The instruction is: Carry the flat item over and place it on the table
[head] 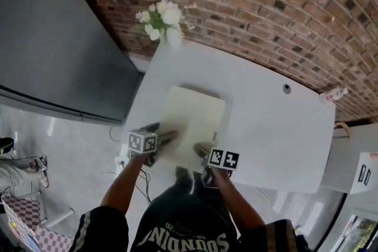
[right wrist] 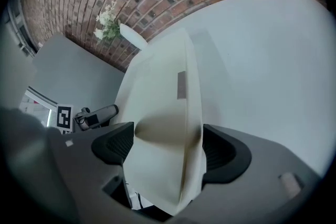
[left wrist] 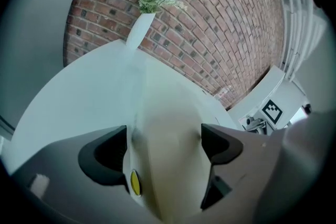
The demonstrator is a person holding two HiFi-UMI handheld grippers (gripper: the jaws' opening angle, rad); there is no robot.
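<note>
A flat cream-coloured box [head: 192, 121] lies on the white table [head: 271, 133], its near edge at the table's front. My left gripper [head: 160, 133] is at the box's near left corner and my right gripper [head: 204, 153] at its near right corner. In the left gripper view the box [left wrist: 168, 128] fills the space between the jaws of the left gripper [left wrist: 164, 139], which stand wide. The right gripper view shows the same: the box [right wrist: 163, 86] runs between the spread jaws of the right gripper [right wrist: 168, 139]. Both are open, and the pads lie close beside the box.
A white vase of flowers [head: 165, 20] stands at the table's far left corner against the brick wall [head: 266, 3]. A grey panel [head: 53, 38] stands at the left. A small bottle [head: 333, 94] and a round hole [head: 287, 88] are at the table's far right. Cables lie on the floor [head: 118, 168].
</note>
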